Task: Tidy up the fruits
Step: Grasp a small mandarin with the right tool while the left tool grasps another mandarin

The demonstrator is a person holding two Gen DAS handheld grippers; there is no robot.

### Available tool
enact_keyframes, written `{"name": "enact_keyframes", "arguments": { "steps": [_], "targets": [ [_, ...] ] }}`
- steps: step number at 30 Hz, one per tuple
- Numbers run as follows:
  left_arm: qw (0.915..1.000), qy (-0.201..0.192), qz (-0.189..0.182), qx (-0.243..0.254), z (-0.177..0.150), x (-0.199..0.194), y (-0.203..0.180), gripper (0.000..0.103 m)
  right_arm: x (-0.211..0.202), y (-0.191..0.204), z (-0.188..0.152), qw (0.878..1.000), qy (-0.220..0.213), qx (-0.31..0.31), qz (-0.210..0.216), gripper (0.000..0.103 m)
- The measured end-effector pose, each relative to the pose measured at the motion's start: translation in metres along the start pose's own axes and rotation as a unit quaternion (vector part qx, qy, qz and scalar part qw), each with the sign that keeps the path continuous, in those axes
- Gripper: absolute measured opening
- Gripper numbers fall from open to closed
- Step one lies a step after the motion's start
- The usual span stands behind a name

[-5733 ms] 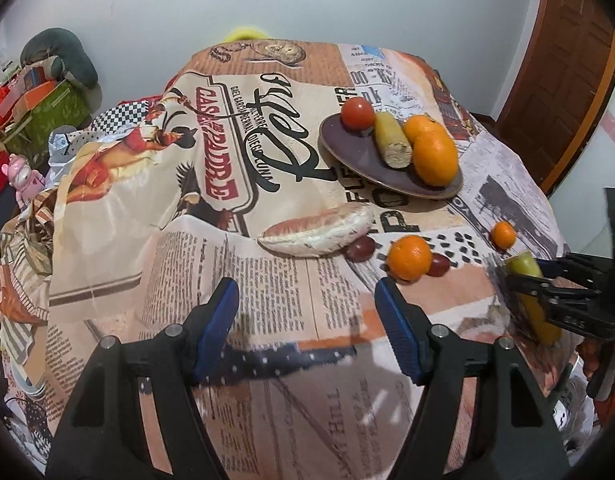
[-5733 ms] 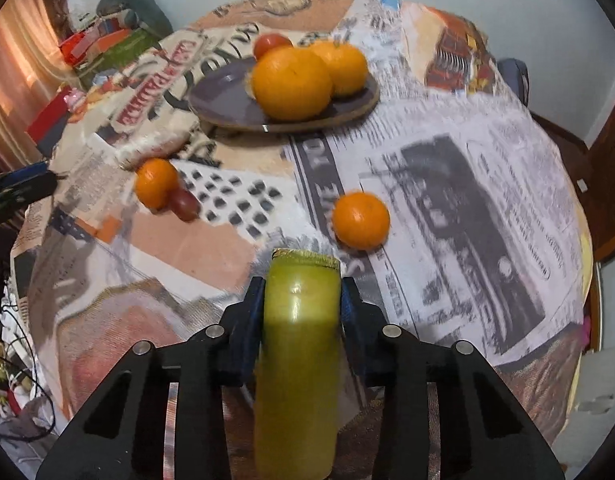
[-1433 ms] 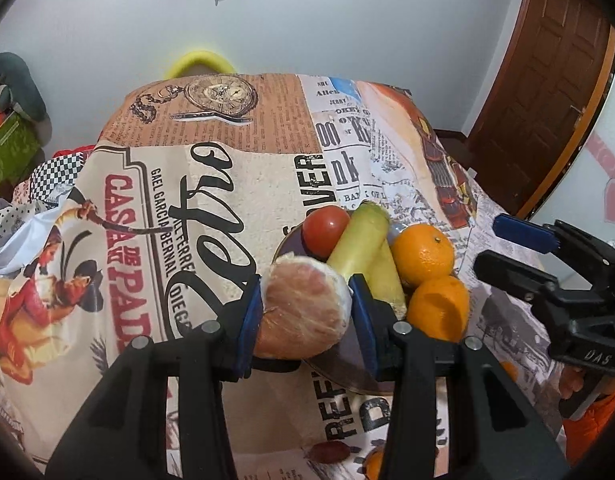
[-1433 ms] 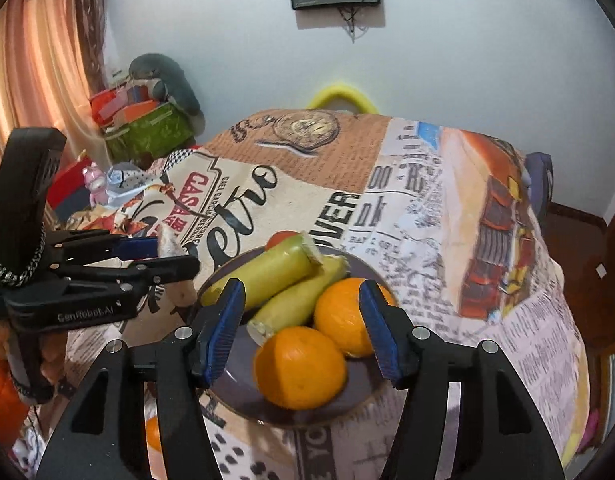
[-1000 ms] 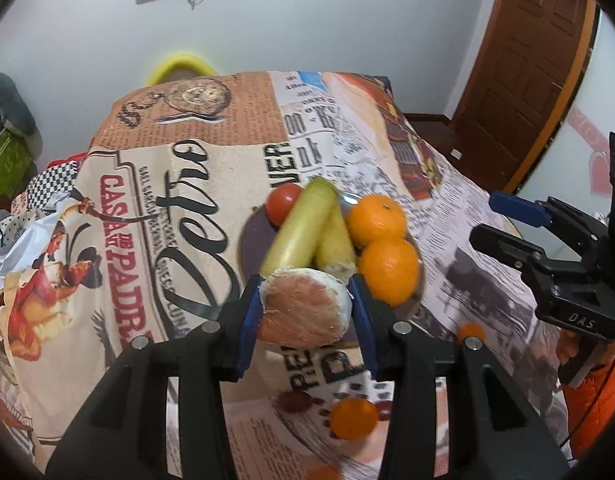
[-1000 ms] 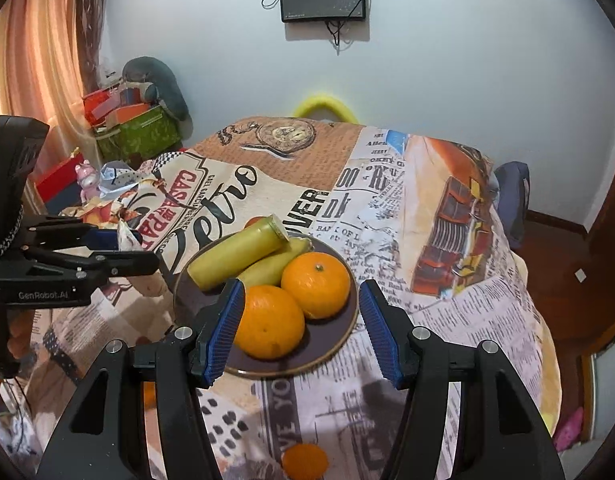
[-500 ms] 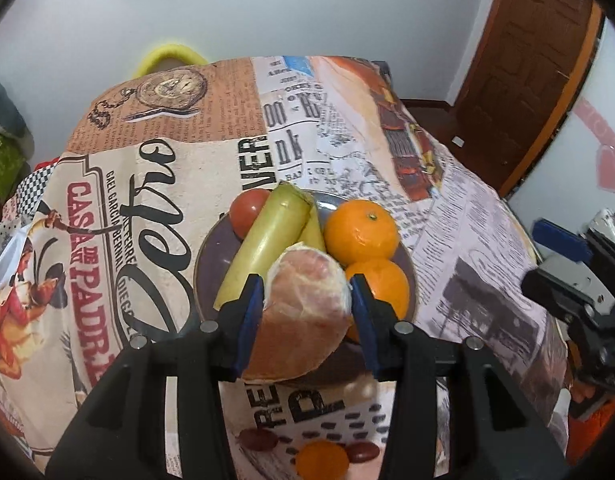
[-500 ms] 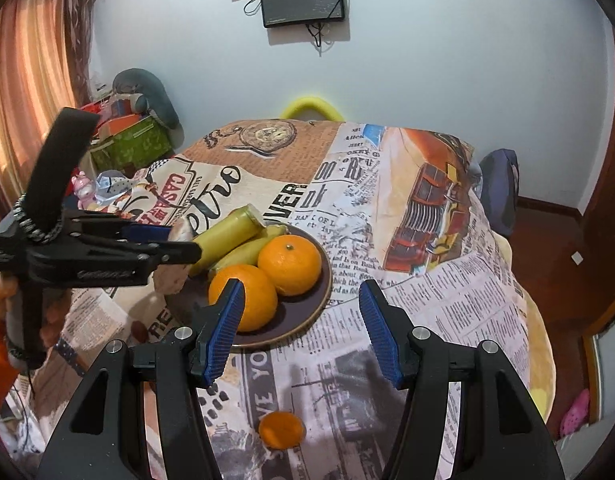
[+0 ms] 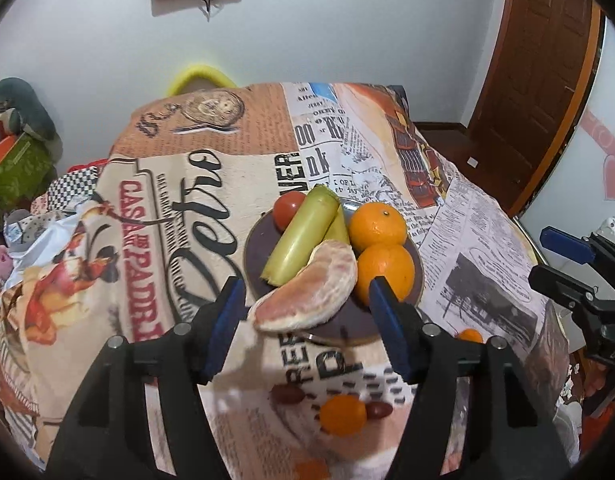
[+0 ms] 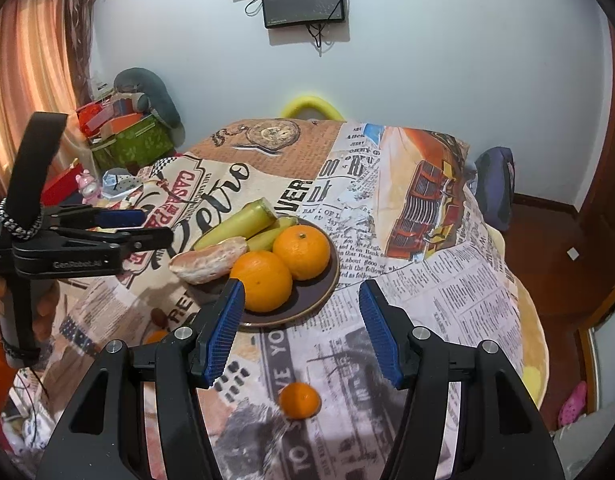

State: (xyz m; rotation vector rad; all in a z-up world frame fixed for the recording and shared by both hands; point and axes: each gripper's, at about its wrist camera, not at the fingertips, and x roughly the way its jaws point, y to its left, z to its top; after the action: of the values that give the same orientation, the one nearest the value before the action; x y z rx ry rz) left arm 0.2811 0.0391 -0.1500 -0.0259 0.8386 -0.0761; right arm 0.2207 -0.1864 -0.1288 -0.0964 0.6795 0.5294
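While the left gripper [image 9: 303, 322] hangs with its blue pads spread wide and nothing between them, the peeled grapefruit wedge [image 9: 307, 286] lies at centre frame on the near-left rim of the dark plate [image 9: 253, 256], overhanging its edge. Behind the wedge on the plate are a long green-yellow fruit [image 9: 301, 240], a tomato [image 9: 288, 209] and two oranges [image 9: 383, 246]. Below the plate, at lower centre, a small mandarin [image 9: 342, 415] sits on the cloth-covered bench [image 9: 179, 184] between two dark red fruits [image 9: 287, 394]. At the right edge the right gripper [image 9: 563, 262] shows side-on, its pads apart.

From the right wrist, the right gripper [image 10: 301, 328] is also wide apart and empty, low in the frame. The plate [image 10: 319, 292] sits just above it at centre, the wedge [image 10: 209, 260] on its left side, the oranges [image 10: 281, 268] nearest. Another mandarin [image 10: 299, 400] rests on the bench [image 10: 447, 280] between the pads at lower centre. At the left edge the left gripper [image 10: 153, 226] is open beside the plate.
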Motion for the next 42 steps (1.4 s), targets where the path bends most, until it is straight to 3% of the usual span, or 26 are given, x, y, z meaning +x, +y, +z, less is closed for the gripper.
{"name": "enact_keyframes", "arguments": {
  "steps": [13,21,26,33,39,42],
  "targets": [
    [0.9997,-0.006,0.000,-0.023,-0.042,-0.048,0.004,0.067,-0.028,0.007,-0.029,0.999,0.019,0.028,-0.004,0.056],
    [0.9992,0.026,-0.011,-0.029,-0.073,-0.033,-0.002,0.068,0.001,0.001,-0.056,0.996,0.076,0.046,-0.010,0.057],
    [0.9983,0.051,-0.015,-0.025,-0.085,-0.007,-0.006,0.067,0.013,0.002,-0.068,0.995,0.090,0.047,-0.003,0.057],
    [0.9951,0.088,-0.036,-0.027,-0.095,0.031,-0.008,0.048,0.033,0.002,-0.075,0.993,0.106,0.046,0.006,0.056],
    [0.9943,0.089,-0.051,-0.029,-0.093,0.043,-0.010,0.046,0.050,-0.001,-0.077,0.992,0.120,0.044,0.014,0.045],
    [0.9928,0.096,-0.064,-0.032,-0.094,0.051,-0.010,0.039,0.057,-0.001,-0.078,0.991,0.127,0.045,0.018,0.039]
  ]
}}
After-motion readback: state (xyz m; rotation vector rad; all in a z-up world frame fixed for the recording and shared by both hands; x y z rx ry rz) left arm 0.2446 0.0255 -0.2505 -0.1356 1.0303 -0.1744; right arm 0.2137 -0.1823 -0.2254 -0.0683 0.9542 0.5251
